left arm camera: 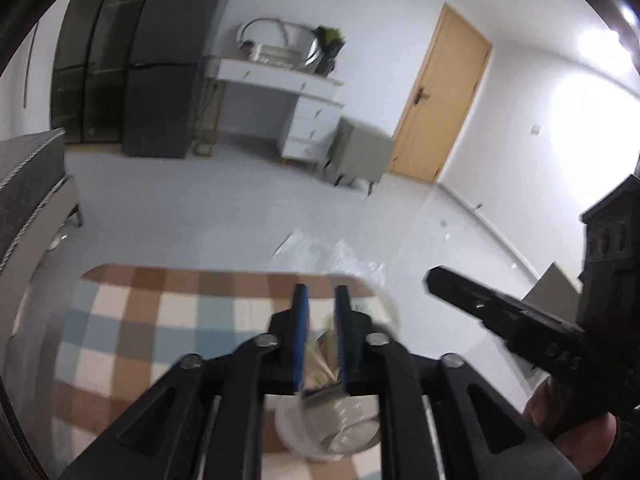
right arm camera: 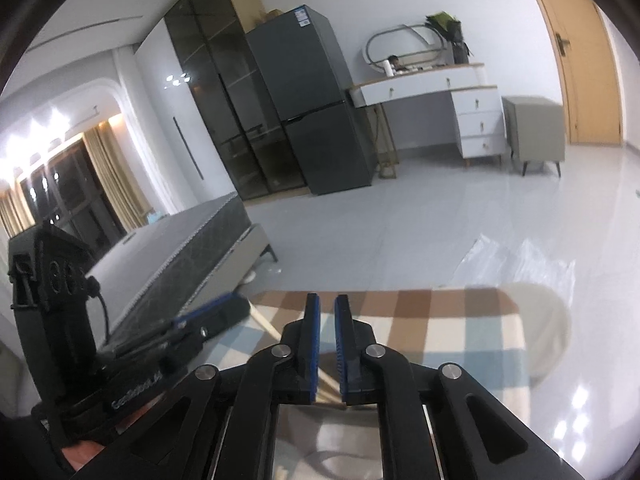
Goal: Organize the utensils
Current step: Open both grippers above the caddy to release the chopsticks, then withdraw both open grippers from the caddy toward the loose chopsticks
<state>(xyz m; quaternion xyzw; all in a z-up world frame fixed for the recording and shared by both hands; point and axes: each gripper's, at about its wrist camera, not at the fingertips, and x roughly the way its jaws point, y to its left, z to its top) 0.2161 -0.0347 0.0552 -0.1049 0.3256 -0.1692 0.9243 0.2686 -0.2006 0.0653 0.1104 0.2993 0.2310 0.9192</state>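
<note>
Both tools narrow-gapped, nothing gripped: left tool [left arm camera: 321, 300], right tool [right arm camera: 327, 308]. Clear cup [left arm camera: 328, 428] holding pale sticks [left arm camera: 320, 354], likely chopsticks, sat at 6 o'clock on the checked worktop [left arm camera: 160, 320]. Looks between picks; next needs a wider gap and locating another utensil.
</note>
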